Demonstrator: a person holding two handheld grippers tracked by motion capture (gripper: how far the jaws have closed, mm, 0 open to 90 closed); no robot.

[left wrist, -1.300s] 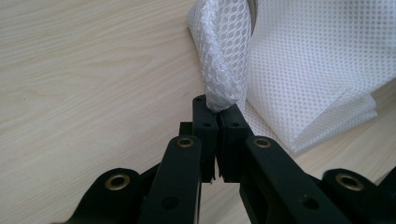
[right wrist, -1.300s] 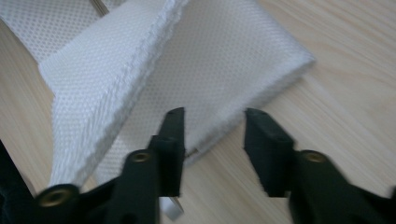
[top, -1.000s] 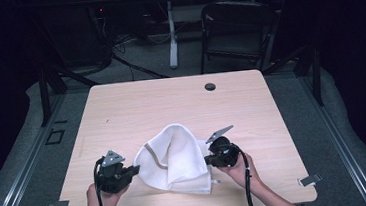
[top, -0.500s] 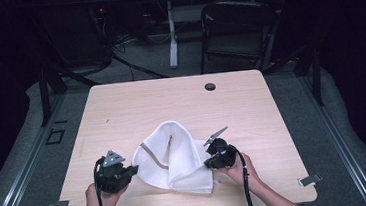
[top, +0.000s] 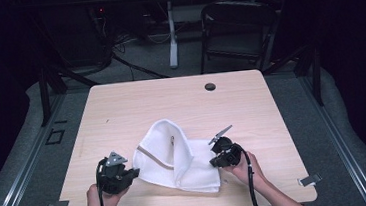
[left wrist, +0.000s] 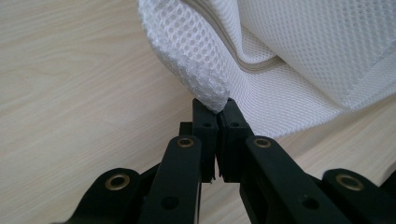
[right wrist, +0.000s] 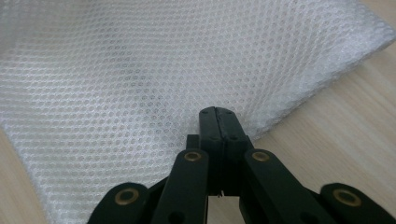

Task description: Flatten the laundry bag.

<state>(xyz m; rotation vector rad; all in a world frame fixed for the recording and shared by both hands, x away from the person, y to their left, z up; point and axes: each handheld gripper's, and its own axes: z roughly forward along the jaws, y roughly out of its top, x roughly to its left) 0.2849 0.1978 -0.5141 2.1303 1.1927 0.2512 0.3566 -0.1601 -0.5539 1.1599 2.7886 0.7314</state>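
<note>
The left gripper (left wrist: 215, 108) has its jaws pressed together on a rounded corner fold of the mesh bag (left wrist: 299, 60), which rises up and away from the tips, so the bag lies straight ahead of this gripper. In the high view the left gripper (top: 133, 173) sits at the bag's near left edge, with the bag (top: 175, 156) spreading from it toward the right gripper (top: 214, 161).

The right gripper (right wrist: 218, 112) is likewise clamped shut, pinching the bag's (right wrist: 140, 70) edge where it meets the bench (right wrist: 345, 121); the mesh fans out ahead of it.

The bag sits on the near half of the bench (top: 136, 107), held between the two grippers, its long axis running from that near edge toward a rounded far end. Both hands are equally near to the bag, each at one near corner. I judge any lift or spread turns on these two opposite pinches.
</note>
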